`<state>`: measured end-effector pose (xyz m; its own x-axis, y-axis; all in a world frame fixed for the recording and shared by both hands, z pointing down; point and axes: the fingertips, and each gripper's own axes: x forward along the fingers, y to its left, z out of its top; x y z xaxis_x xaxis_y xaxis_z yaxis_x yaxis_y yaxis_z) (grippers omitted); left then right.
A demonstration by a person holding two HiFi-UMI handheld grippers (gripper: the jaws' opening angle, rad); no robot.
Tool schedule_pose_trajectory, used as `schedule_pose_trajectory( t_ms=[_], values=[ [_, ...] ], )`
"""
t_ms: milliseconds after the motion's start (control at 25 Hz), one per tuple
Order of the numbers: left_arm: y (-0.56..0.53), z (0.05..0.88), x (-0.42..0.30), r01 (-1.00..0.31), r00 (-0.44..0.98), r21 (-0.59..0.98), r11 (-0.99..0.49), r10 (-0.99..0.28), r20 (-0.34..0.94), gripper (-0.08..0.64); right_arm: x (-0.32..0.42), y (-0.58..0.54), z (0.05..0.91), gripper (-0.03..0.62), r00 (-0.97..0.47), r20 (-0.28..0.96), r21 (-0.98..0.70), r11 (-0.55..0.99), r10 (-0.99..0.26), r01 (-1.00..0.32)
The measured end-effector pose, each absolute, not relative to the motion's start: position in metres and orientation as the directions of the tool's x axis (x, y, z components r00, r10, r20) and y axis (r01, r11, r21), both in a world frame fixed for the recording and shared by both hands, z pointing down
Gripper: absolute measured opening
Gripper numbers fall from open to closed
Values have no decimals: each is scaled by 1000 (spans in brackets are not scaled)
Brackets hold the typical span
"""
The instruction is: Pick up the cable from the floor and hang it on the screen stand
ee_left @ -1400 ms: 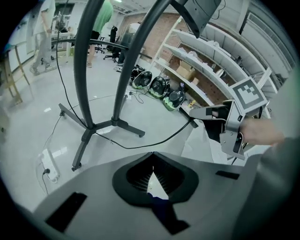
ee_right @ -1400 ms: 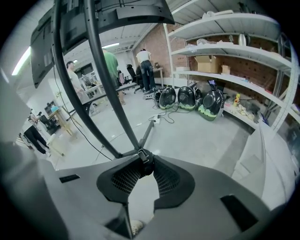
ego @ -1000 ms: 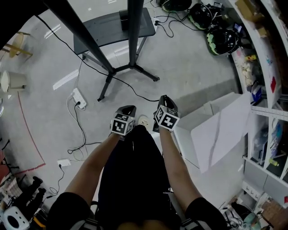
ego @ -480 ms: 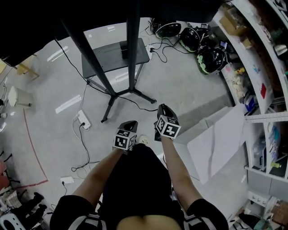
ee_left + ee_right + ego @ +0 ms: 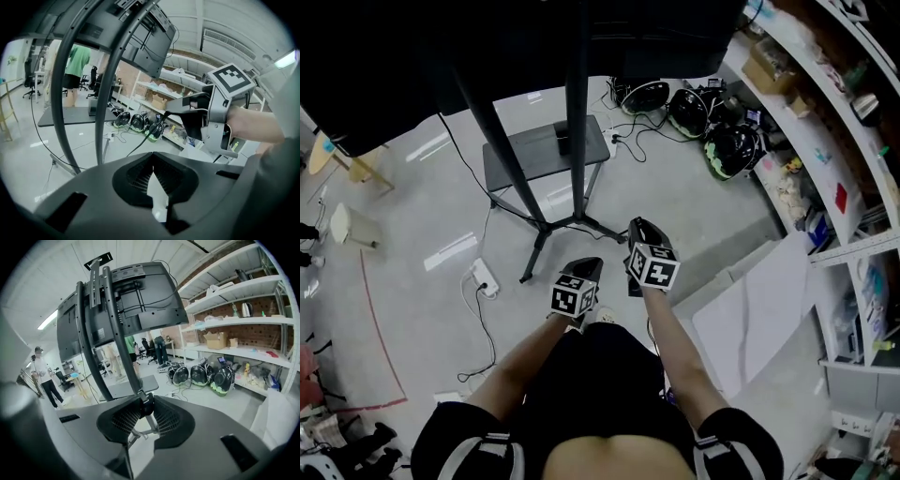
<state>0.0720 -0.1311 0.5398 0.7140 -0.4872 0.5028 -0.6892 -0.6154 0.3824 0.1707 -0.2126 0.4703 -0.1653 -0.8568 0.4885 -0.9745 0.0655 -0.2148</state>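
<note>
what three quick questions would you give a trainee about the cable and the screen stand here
1. True or false: the right gripper's jaws are closed on the cable.
2. Where is the white power strip? A) on the floor, left of the screen stand's legs B) on the wall shelves C) on the stand's grey tray
3. Is the cable hanging on the screen stand yet?
Key: 1 true; 2 A; 3 no, it hangs from the right gripper.
</note>
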Motion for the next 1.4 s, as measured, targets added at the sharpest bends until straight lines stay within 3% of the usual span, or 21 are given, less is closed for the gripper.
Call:
schedule_pose_trajectory(
  t_ms=[640, 1400],
  values=[
    [-208, 425, 78, -640, 760, 294, -709, -531, 374, 8, 153, -263, 351, 101, -351, 364, -125, 329, -863, -936],
    [-257, 323, 136, -528, 842, 259, -809, -460, 281, 8, 178, -315, 219, 101, -489, 179, 7, 499, -853, -867]
  ],
)
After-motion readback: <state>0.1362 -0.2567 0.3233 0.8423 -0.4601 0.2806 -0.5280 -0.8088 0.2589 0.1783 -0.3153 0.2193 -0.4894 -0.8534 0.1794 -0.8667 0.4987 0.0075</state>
